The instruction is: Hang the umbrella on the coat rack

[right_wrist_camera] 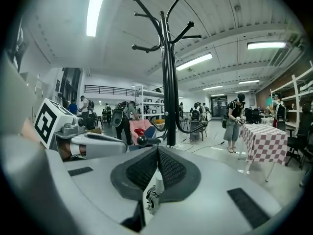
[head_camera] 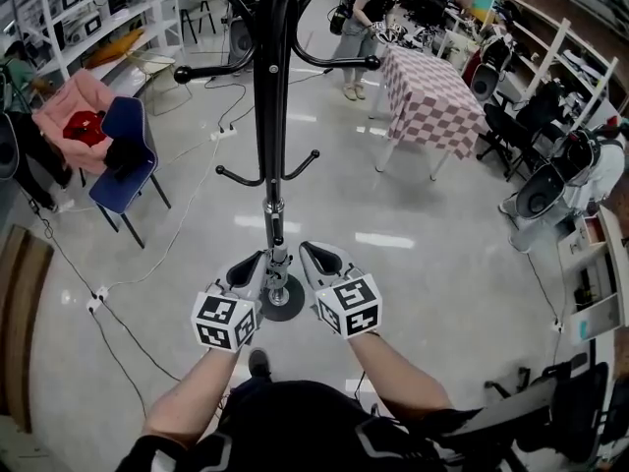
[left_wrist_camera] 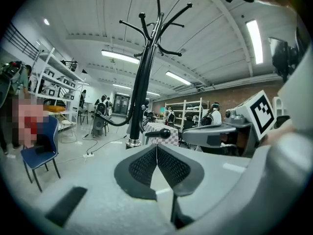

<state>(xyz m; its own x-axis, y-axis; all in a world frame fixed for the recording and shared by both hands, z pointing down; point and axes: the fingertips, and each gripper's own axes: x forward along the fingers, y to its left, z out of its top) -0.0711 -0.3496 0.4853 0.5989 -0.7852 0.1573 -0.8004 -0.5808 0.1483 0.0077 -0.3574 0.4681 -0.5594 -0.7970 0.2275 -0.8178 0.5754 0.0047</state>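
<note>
Fingers (left_wrist_camera: 143, 167) of the left gripper (head_camera: 246, 267) pressed together tip to tip, with nothing between. Same on the right gripper (head_camera: 321, 258): pads (right_wrist_camera: 142, 169) closed, with only a small pale-and-dark scrap low in the gap behind, too unclear to name. Both held low, just beside the lower pole of the coat rack (head_camera: 267, 116), one on each side, above the round base (head_camera: 285, 309).

No umbrella in any view: not in a grip, not on the floor nearby, not on the hooks (head_camera: 232, 176). Probably either ahead of the pickup or after the hanging; cannot tell which. If not yet hung, calls for finding the umbrella first. Then opening one pair of jaws, taking it by the handle, and lifting the crook over a free hook, preferably a low one near the grippers.
</note>
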